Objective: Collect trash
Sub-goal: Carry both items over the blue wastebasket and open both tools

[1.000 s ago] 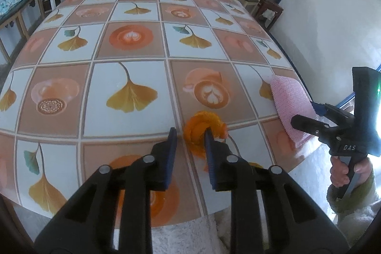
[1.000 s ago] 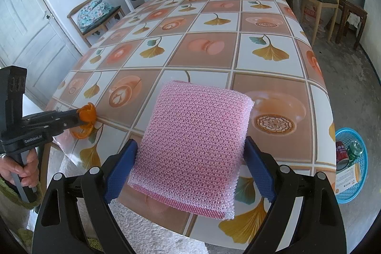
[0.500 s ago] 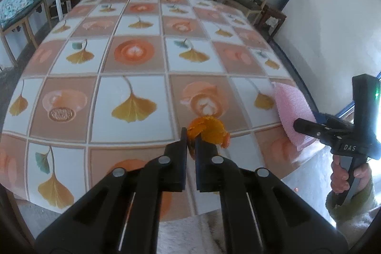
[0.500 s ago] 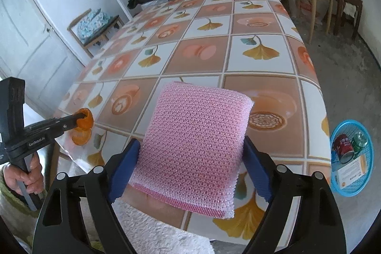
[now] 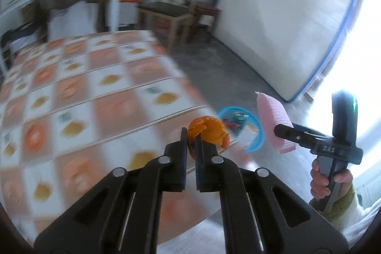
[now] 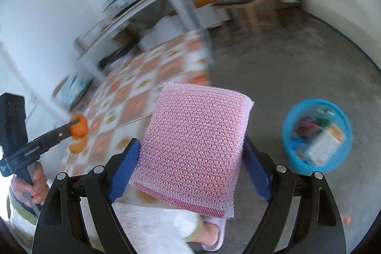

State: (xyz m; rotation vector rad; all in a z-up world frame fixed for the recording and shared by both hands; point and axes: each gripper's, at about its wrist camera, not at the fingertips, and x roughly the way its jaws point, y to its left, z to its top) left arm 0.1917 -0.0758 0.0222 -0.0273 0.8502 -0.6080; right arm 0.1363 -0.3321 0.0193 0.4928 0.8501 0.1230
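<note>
One orange peel (image 5: 206, 132) sits pinched in the nearly closed left hand-held gripper (image 5: 190, 143); one pink sponge (image 6: 194, 146) fills the wide-spread right hand-held gripper (image 6: 190, 162). One blue basket (image 6: 291, 154) stands on the floor.

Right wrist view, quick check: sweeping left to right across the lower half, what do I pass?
Left gripper shut on the orange peel → patterned tablecloth → pink mesh sponge held in the right gripper's jaws → blue trash basket on the floor, already holding litter.
</note>
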